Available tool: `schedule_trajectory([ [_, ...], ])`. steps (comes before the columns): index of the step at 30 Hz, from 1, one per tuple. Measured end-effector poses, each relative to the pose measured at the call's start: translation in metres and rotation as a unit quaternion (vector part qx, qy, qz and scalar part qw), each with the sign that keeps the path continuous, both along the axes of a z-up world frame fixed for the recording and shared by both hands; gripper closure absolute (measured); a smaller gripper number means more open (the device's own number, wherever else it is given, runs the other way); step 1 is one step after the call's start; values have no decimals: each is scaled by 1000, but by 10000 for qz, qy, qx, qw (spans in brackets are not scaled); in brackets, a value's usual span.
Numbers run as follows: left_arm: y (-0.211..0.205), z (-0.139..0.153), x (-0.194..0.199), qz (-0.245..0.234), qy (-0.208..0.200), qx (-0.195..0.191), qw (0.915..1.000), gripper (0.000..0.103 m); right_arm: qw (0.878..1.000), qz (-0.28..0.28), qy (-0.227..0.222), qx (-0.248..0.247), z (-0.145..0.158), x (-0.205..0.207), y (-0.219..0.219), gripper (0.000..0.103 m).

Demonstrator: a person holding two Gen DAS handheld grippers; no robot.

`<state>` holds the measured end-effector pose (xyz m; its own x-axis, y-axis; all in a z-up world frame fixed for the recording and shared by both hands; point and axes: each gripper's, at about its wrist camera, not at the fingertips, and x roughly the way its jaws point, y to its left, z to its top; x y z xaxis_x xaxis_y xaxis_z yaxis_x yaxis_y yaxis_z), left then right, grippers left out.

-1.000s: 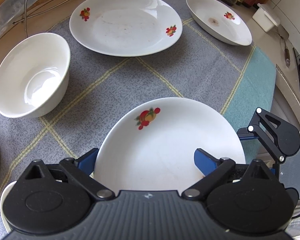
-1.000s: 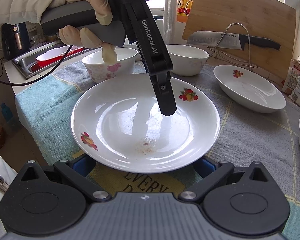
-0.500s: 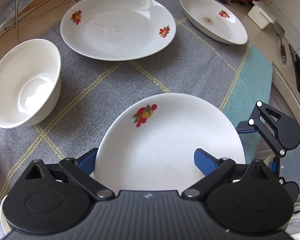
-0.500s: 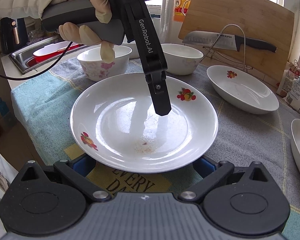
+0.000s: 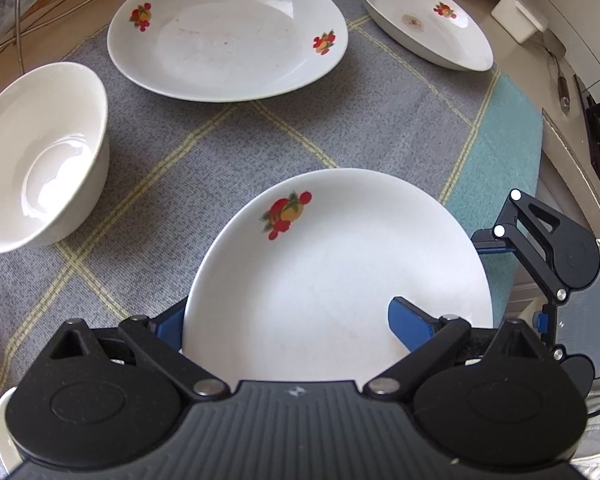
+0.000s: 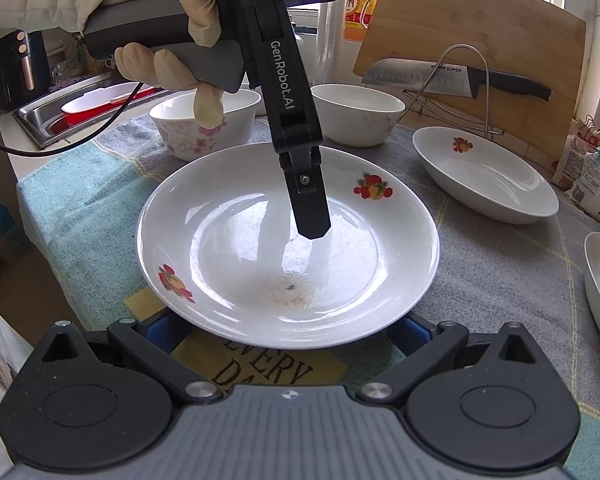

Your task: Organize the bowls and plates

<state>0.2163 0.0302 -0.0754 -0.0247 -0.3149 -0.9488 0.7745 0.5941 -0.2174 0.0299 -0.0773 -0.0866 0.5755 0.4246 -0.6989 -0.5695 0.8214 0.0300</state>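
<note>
1. Left wrist view: the left gripper point(image 5: 296, 320) grips the near edge of a white fruit-print plate point(image 5: 340, 264), one blue finger point(image 5: 410, 322) lying on top of it and the other under its left side. The right gripper's point(image 5: 490, 246) black linkage shows just beside the plate's right edge. On the grey checked cloth point(image 5: 260, 140) a white bowl point(image 5: 40, 156) stands to the left, a large plate point(image 5: 228, 32) lies far centre and a deep dish point(image 5: 424, 16) far right.

2. Right wrist view: the held plate point(image 6: 288, 248), with crumbs at its middle, sits over the cloth. The right gripper point(image 6: 288, 330) has its blue fingers point(image 6: 162, 330) spread wide beneath the plate's near rim; I cannot tell whether they touch it. A gloved hand point(image 6: 172, 40) holds the left gripper point(image 6: 310, 216), whose closed fingers come down onto the plate from the far side. A floral bowl point(image 6: 204, 124) and a plain bowl point(image 6: 358, 114) stand beyond.
</note>
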Motion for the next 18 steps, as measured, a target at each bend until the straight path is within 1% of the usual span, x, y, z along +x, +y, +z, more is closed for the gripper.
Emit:
schedule_trajectory([
  [11,1,1,-2,35,2,-40,10000,5,10000,28,77,25,2,2,-1,0],
  [18,2,9,-1,80,-17,-115,9999,5,10000,67,70,-13,6,5,-4,0],
])
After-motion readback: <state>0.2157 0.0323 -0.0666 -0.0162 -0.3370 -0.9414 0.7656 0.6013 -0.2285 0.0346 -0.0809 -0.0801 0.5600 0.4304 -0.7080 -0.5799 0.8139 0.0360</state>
